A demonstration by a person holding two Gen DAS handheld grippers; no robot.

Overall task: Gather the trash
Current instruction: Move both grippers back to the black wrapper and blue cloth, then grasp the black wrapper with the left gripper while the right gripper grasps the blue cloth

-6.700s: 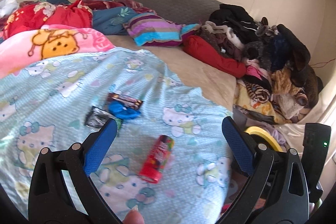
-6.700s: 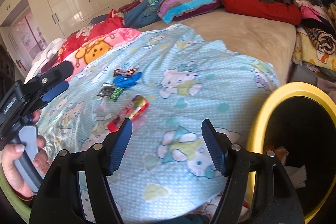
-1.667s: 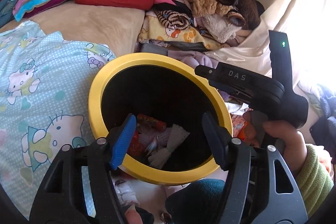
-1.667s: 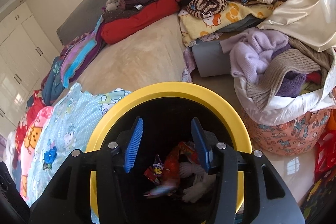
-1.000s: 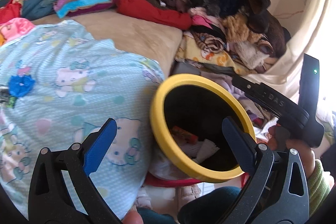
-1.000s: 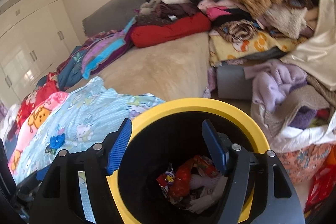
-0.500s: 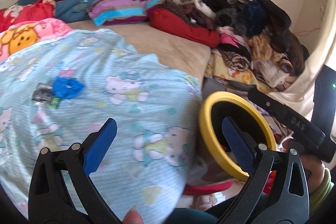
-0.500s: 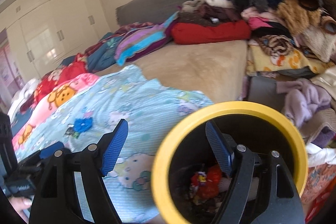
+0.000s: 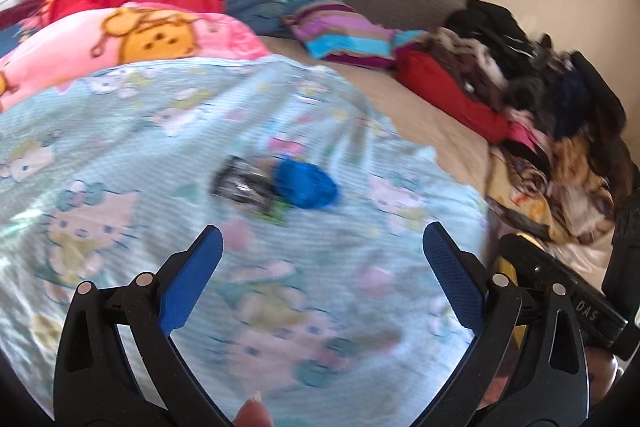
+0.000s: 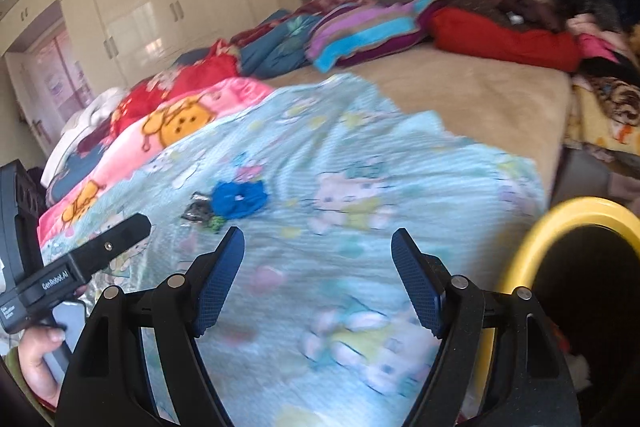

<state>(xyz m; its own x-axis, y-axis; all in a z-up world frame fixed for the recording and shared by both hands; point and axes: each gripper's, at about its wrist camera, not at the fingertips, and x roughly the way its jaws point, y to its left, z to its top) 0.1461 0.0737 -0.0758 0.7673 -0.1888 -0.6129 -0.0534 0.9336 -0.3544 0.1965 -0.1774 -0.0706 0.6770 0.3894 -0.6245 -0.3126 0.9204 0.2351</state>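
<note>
Blue crumpled trash [image 9: 306, 183] lies on the pale blue cartoon-print blanket [image 9: 120, 147] on the bed, touching a dark foil wrapper [image 9: 240, 183] at its left. Both sit ahead of the left tool [image 9: 322, 247], whose jaws gape wide with nothing between them. The right tool [image 10: 318, 251] is likewise spread and empty, the trash ahead to its left [image 10: 239, 199]; the yellow-rimmed bin [image 10: 560, 215] stands at its right.

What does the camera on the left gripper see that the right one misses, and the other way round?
Only the left wrist view shows the open left gripper head-on. Only the right wrist view shows the round yellow-rimmed black bin and the white wardrobe doors. Both show the crumpled blue wrapper and dark foil wrapper on the pale blue cartoon-cat blanket.
</note>
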